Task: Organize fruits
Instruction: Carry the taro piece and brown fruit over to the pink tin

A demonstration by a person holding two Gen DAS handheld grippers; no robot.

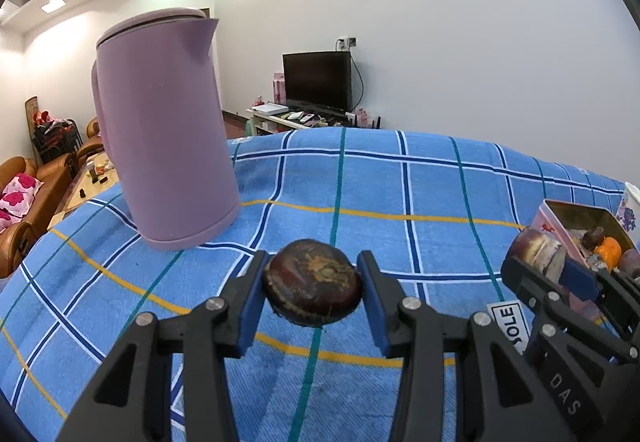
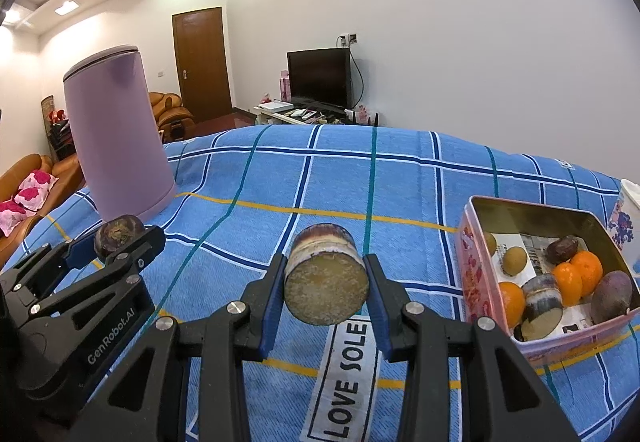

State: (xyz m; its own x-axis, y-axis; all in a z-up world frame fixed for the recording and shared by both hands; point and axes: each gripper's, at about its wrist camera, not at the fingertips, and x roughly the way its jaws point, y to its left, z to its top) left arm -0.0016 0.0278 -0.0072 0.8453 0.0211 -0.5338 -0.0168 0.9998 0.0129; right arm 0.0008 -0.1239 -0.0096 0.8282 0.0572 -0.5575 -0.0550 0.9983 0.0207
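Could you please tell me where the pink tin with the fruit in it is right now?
The pink tin sits at the right edge of the right wrist view on the blue plaid cloth, to the right of the right gripper.

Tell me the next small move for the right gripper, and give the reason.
Probably carry the right gripper rightward over the open pink tin and release there. It is shut on a cut sugarcane piece held above the blue checked cloth, and the tin beside it already holds oranges and another cane piece. The left gripper grips a dark round fruit.
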